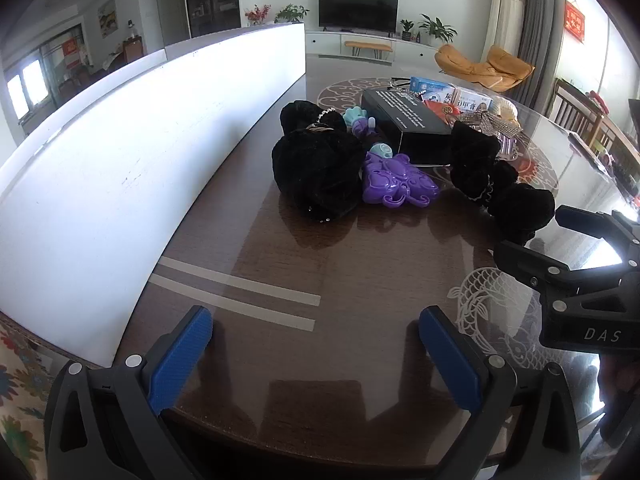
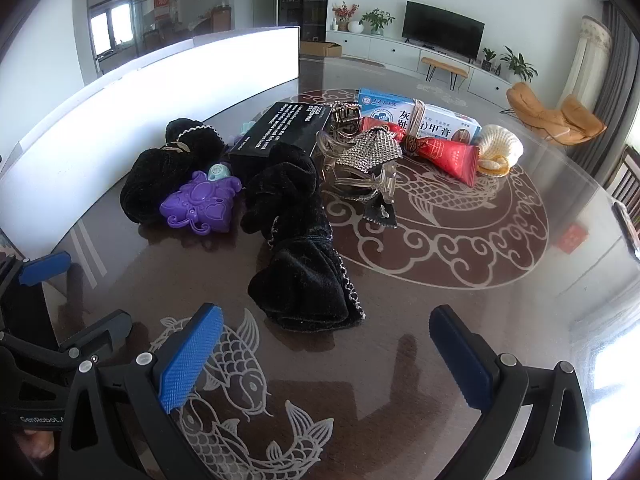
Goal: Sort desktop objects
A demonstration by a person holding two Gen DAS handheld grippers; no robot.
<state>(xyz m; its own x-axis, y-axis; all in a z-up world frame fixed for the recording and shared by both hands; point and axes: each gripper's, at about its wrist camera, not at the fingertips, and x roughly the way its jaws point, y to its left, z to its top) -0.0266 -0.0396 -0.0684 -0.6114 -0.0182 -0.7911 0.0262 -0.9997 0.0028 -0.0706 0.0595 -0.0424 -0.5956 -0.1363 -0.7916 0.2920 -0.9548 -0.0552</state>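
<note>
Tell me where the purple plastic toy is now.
The purple plastic toy lies on the table's left part in the right wrist view, between two black velvet scrunchies, just in front of the black box.

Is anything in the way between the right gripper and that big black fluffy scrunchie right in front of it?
Nothing visible: only bare table lies between the open right gripper and the black scrunchie.
</note>
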